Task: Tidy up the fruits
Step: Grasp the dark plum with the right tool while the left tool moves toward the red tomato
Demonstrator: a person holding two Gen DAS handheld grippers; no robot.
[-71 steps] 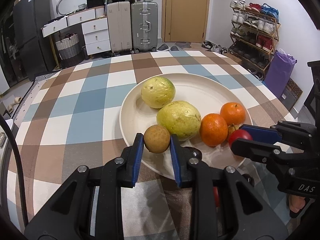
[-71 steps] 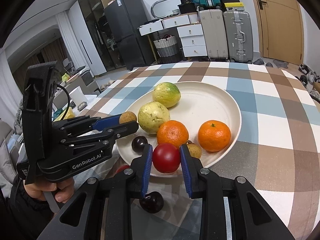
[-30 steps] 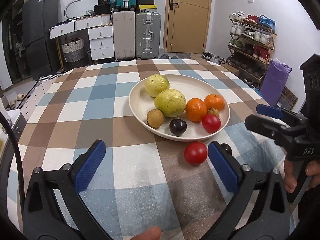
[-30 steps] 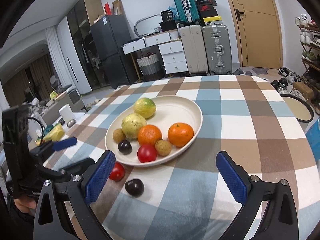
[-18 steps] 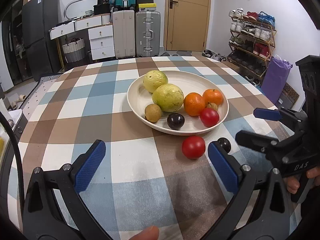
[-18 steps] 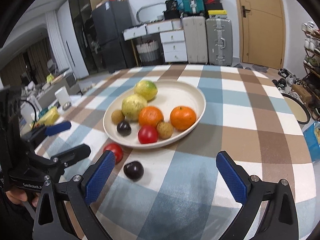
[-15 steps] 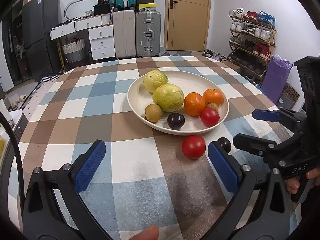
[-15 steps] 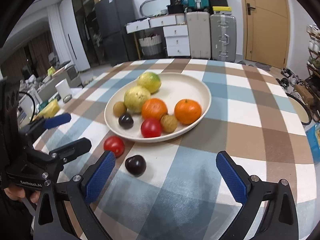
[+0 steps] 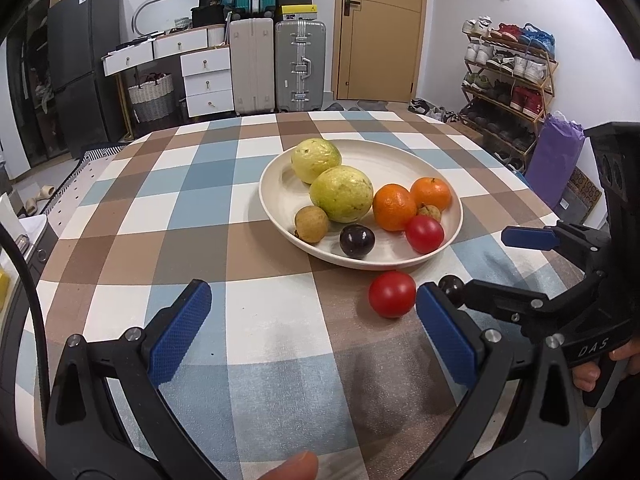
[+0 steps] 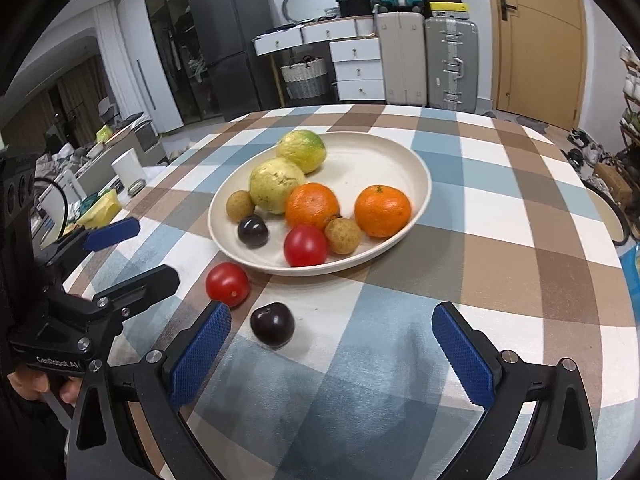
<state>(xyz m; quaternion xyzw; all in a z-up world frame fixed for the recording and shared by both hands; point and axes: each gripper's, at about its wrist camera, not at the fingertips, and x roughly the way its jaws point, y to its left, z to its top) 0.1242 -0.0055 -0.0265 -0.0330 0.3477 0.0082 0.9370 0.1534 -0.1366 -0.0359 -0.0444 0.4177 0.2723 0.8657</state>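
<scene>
Desk (image 9: pixel 168 200): round, under a blue, brown and white checked cloth; wide bare cloth lies left of and in front of the plate, and the desk's far edge curves behind it.
Plate (image 10: pixel 392 152): cream and shallow, near the desk's middle; its far half is bare.
In the plate: two yellow-green guavas (image 9: pixel 341 194), two oranges (image 10: pixel 382 211), two small brown fruits (image 9: pixel 311 223), one dark plum, one red tomato (image 10: pixel 306 245).
Loose tomato (image 10: pixel 228 283): round and glossy red, on the cloth just outside the plate's near rim.
Loose plum (image 10: pixel 272 323): round, dark purple, on the cloth near the loose tomato, apart from it.
Long axis: none to tell; both loose fruits are round.
Left tongs (image 9: pixel 312 332): blue pads spread wide, holding nothing.
Right tongs (image 10: pixel 332 354): blue pads spread wide, empty, with the loose plum just ahead of the left pad.
</scene>
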